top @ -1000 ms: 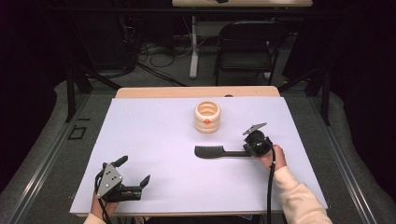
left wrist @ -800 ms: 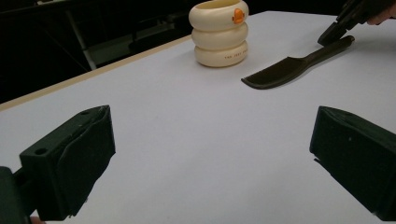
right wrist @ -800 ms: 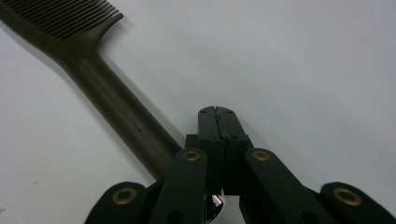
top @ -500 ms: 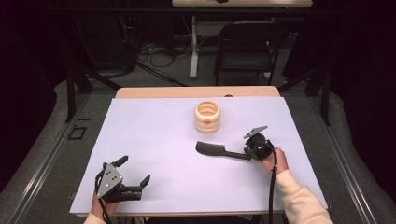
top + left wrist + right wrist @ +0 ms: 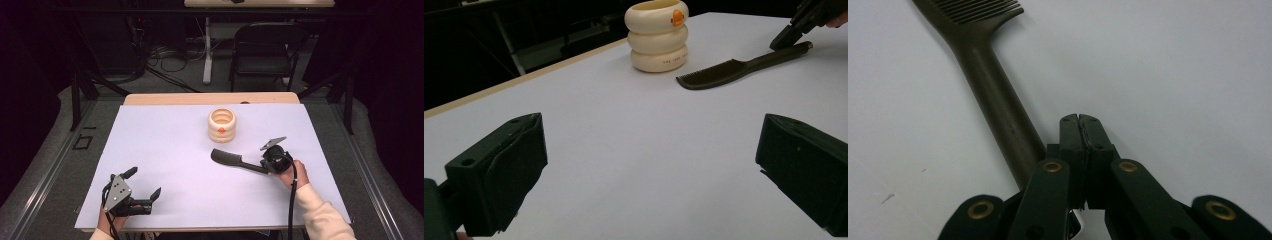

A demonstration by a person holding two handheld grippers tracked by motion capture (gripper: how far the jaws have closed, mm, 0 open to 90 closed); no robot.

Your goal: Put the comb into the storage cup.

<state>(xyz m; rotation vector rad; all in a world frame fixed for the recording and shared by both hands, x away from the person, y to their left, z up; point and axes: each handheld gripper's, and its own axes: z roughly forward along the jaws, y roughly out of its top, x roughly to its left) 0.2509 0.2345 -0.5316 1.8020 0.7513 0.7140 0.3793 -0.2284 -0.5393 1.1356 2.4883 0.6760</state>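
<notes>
The right gripper (image 5: 1079,120) has its jaws pressed together on nothing, tips just beside the comb (image 5: 998,107) handle, apparently nudging it across the tabletop (image 5: 165,150). Next, probably another push. The left gripper (image 5: 649,165) rests wide open, empty.

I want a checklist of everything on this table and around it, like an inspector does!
Surface: white table top, wooden far edge.
Job's things: dark comb lying flat; cream ringed holder upright behind it.
Clutter: nothing seen.
Grippers: right gripper jaws shut, empty, beside the comb's handle; left gripper jaws open, empty, at the near edge.
Cables: one trails from the right gripper; more on the floor.
Surroundings: folding chair, dark room.
</notes>
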